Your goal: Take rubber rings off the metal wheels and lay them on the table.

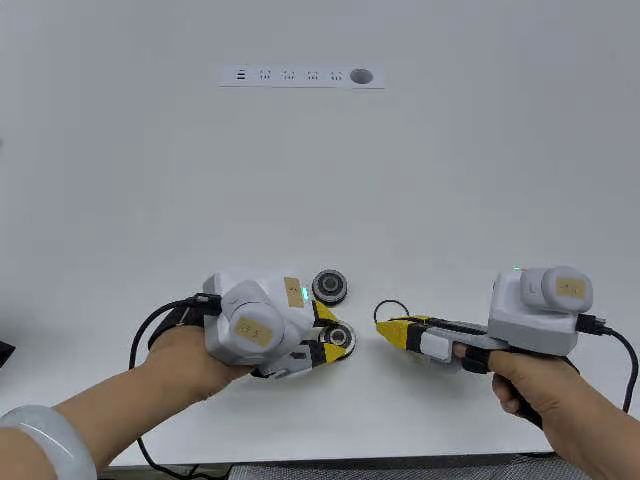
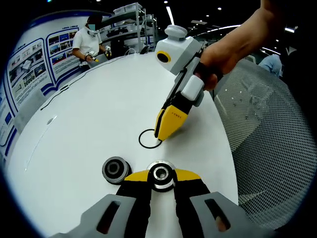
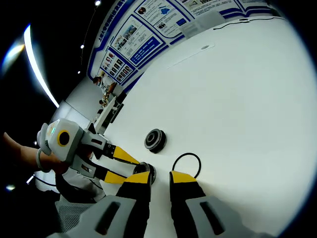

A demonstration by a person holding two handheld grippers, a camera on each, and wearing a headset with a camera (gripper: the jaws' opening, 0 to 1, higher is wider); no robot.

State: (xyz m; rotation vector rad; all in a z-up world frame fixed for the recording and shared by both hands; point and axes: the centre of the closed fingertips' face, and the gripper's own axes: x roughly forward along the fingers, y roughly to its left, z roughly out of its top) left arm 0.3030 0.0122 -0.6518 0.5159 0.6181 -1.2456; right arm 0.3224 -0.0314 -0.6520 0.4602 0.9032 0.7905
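My left gripper is shut on a silvery metal wheel, which rests low on the white table. A second wheel, with a black rim, lies flat just beyond it. One thin black rubber ring lies on the table. My right gripper has its yellow tips at the ring's near edge. Its jaws stand a narrow gap apart, with bare table between them.
A white power strip lies at the far side of the table. The table's front edge runs just below both hands. In the left gripper view a mesh chair back stands right of the table and a person stands far off.
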